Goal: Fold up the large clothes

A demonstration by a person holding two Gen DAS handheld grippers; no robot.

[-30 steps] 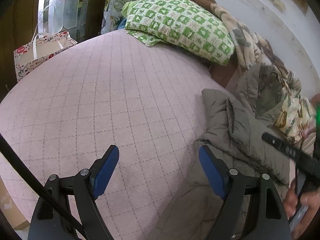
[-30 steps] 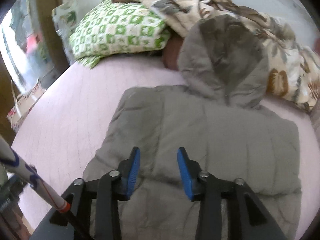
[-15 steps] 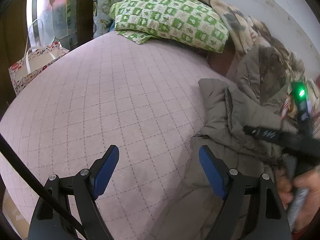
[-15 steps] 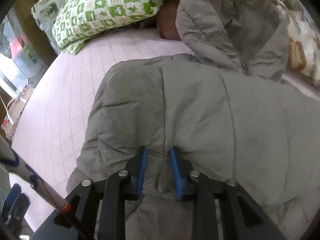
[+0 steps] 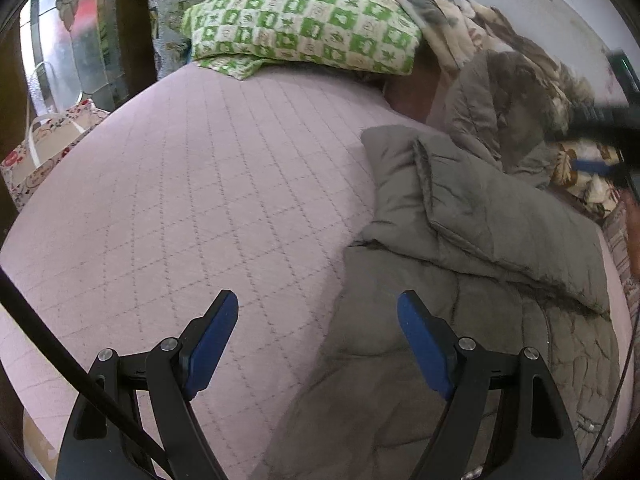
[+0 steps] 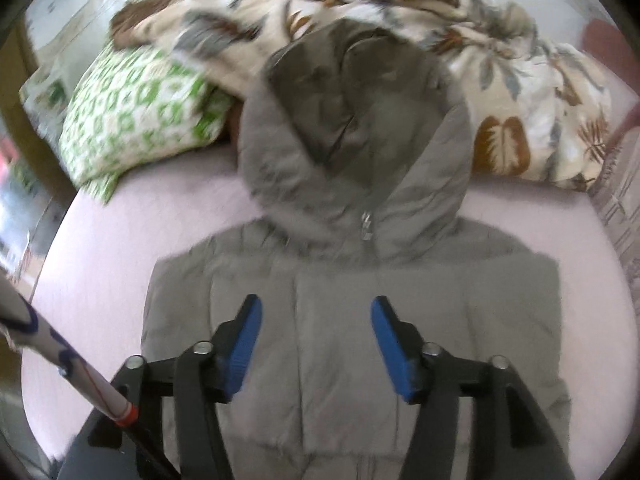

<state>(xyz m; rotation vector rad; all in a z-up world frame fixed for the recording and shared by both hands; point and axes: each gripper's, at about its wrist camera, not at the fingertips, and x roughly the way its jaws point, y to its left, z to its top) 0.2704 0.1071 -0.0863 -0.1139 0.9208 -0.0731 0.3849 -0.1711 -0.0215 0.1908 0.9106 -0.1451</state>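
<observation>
A grey hooded puffer jacket lies flat on the pink quilted bed, hood toward the pillows, sleeves folded over its front. My right gripper is open and empty above the jacket's chest. In the left wrist view the jacket lies to the right, with a sleeve folded across it. My left gripper is open and empty, over the jacket's left edge and the bed. The right gripper shows blurred at the far right.
A green checked pillow and a leaf-print blanket lie at the head of the bed. A patterned paper bag stands beside the bed's left edge. A wall runs behind the bedding.
My right gripper closed toward the jacket half a second ago, then opened and pulled back upward. The left gripper stayed open and turned slightly toward the jacket.
</observation>
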